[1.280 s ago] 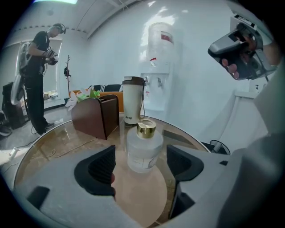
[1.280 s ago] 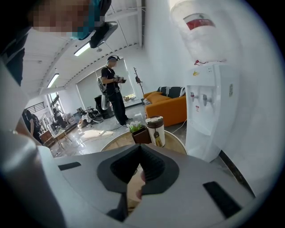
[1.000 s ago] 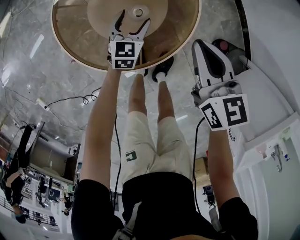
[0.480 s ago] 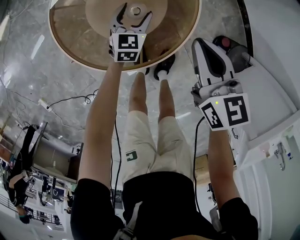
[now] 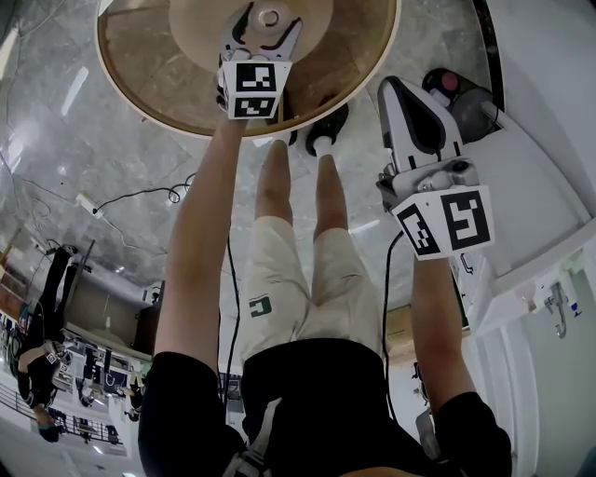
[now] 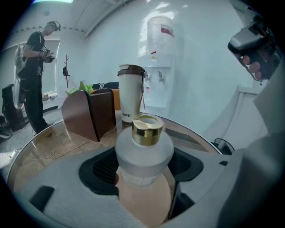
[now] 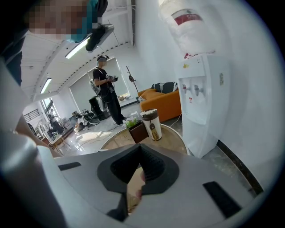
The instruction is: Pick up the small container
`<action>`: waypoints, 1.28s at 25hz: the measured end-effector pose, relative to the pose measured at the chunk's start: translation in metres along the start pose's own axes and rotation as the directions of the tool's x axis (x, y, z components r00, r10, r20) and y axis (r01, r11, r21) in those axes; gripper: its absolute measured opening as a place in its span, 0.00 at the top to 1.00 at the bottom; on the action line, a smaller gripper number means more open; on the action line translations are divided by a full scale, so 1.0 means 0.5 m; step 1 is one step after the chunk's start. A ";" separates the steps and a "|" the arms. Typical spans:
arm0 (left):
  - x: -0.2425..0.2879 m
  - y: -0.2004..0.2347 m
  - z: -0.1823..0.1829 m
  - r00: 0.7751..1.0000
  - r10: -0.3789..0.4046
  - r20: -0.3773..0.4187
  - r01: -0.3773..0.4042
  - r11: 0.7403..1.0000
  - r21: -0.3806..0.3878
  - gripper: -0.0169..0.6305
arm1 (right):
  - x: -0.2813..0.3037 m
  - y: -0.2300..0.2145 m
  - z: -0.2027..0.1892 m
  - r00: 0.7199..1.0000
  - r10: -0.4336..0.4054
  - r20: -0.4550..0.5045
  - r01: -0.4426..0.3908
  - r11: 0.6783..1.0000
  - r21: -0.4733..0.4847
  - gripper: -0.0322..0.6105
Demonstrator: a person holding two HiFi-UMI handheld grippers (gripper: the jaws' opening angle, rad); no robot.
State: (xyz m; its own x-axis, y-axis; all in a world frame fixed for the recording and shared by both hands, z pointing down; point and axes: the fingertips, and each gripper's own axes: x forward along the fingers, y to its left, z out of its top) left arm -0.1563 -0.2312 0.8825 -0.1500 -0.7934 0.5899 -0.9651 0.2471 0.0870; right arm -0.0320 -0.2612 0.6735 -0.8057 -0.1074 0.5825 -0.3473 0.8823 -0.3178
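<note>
A polished grey marble floor [image 5: 74, 158] with pale veining spreads under everything. On it stands a round wooden table [image 5: 140, 84], glossy and brown, with a light rim and a paler raised disc at its middle. To the right is a tall, boxy white water dispenser [image 7: 202, 89], smooth-sided, with an upturned clear jug on top. A low orange sofa [image 7: 162, 104] sits behind the table.

The left gripper [image 5: 267, 28] reaches out over the table's centre, its marker cube [image 5: 253, 88] facing up. The right gripper [image 7: 138, 153] is held well apart from the table, near the dispenser. Its ribbed dark pads are pressed together to a narrow slit, with nothing between them.

On the far part of the tabletop a cylindrical white tumbler [image 6: 130, 95] with a brown lid stands upright. Just beside it is a dark brown, flat-sided planter box [image 6: 87, 113] with green leaves showing above it.

The small container [image 6: 144, 149] is a squat bottle of frosted, translucent white with rounded shoulders and a shiny gold cap. It stands upright over the table's central disc. It fills the gap between the left gripper's jaws, which clasp it on both sides
</note>
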 end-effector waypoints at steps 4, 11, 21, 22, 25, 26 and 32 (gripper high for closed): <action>-0.008 -0.002 0.006 1.000 0.005 0.012 -0.005 1.000 -0.020 0.44 | -0.003 -0.004 0.002 1.000 -0.003 0.002 0.003 1.000 0.000 0.95; -0.057 -0.019 0.077 0.999 -0.001 0.048 0.002 1.000 -0.018 0.44 | -0.034 0.004 0.040 0.999 -0.018 0.027 0.018 1.000 -0.011 0.95; -0.205 -0.032 0.283 0.992 -0.010 0.122 0.011 1.000 -0.013 0.44 | -0.125 0.053 0.171 0.994 -0.036 0.102 0.040 0.998 -0.043 0.95; -0.222 -0.032 0.307 0.992 -0.004 0.128 0.005 1.000 -0.006 0.44 | -0.134 0.060 0.185 0.993 -0.036 0.110 0.042 0.998 -0.048 0.95; -0.281 -0.032 0.368 0.991 0.018 0.129 -0.015 1.000 -0.023 0.45 | -0.164 0.081 0.223 0.992 -0.040 0.122 0.047 0.997 -0.060 0.95; -0.304 -0.032 0.387 0.991 0.022 0.130 -0.017 0.999 -0.040 0.44 | -0.175 0.089 0.235 0.991 -0.043 0.125 0.051 0.997 -0.061 0.95; -0.435 -0.025 0.514 0.990 0.039 0.137 -0.034 0.999 -0.041 0.44 | -0.247 0.133 0.335 0.983 -0.058 0.174 0.072 0.994 -0.078 0.95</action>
State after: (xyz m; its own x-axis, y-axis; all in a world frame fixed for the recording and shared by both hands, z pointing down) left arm -0.1668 -0.2045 0.5468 -0.2154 -0.8518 0.4775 -0.9500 0.2961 0.0996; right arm -0.0361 -0.2660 0.4552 -0.8555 -0.2364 0.4607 -0.3661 0.9053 -0.2155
